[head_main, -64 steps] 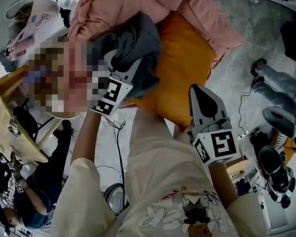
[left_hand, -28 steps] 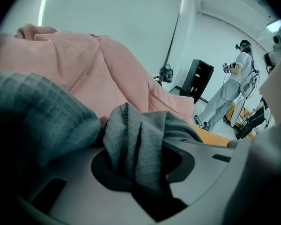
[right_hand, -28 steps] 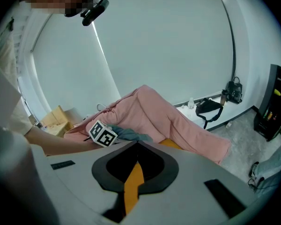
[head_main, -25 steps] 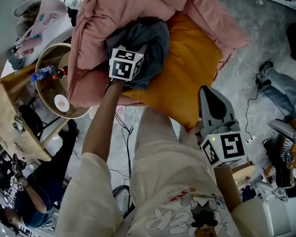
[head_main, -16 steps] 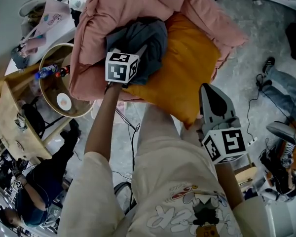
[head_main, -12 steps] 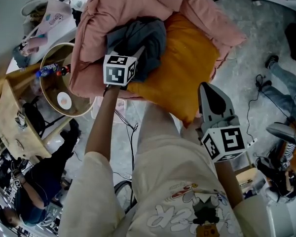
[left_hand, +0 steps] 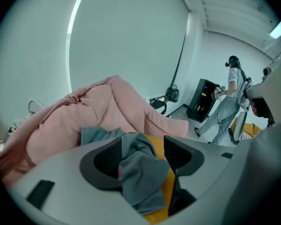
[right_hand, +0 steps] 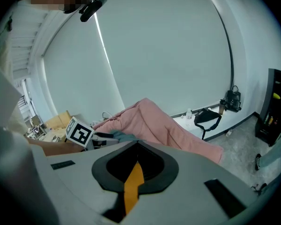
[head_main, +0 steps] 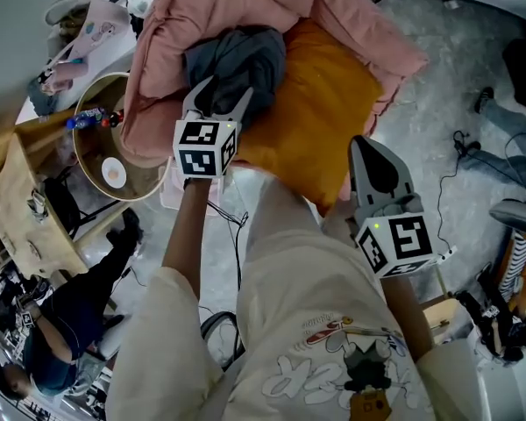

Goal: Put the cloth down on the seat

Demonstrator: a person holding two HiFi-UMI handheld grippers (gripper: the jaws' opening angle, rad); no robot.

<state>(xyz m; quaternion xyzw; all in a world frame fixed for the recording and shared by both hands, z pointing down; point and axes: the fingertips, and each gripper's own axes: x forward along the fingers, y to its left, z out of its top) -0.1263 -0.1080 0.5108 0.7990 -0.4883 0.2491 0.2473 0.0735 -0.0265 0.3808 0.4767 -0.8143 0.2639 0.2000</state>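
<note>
**Resting on the seat: grey cloth (head_main: 237, 60), left jaws wide, right jaws closed**

Head view, read from left to right. A round wooden tray (head_main: 92, 152) stood at the far left, with a bottle (head_main: 89, 117) near its upper rim. Beside it, a pink quilt (head_main: 219, 3) was heaped along the top and left edges of the orange seat cushion (head_main: 320, 103).

The left gripper (head_main: 221, 95), carried on a bare forearm, pointed up the picture toward the cloth, its marker cube (head_main: 202, 147) facing the camera. Its jaws had just been opening and stood wide apart. In the left gripper view the cloth (left_hand: 140, 168) showed in the gap between the dark pads (left_hand: 104, 163), yet neither pad pressed on it. Whether a fold brushed the left pad could not be told.

The cloth lay crumpled at the cushion's upper-left corner, against the quilt, its near folds spilling onto the orange surface. To the right of it, most of the cushion was bare.

The right gripper (head_main: 368, 147) hovered off the cushion's lower-right edge, above the person's pale-clad leg. Its jaws were closed tip to tip and gripped nothing. In the right gripper view (right_hand: 136, 145) a sliver of orange cushion (right_hand: 133, 182) showed through the slot below the meeting tips. The left gripper's cube (right_hand: 79, 131) and the quilt (right_hand: 159, 121) appeared beyond.

Grey floor (head_main: 456, 103) filled the right margin. In the left gripper view a second person (left_hand: 229, 97) stood in the far right background.
</note>
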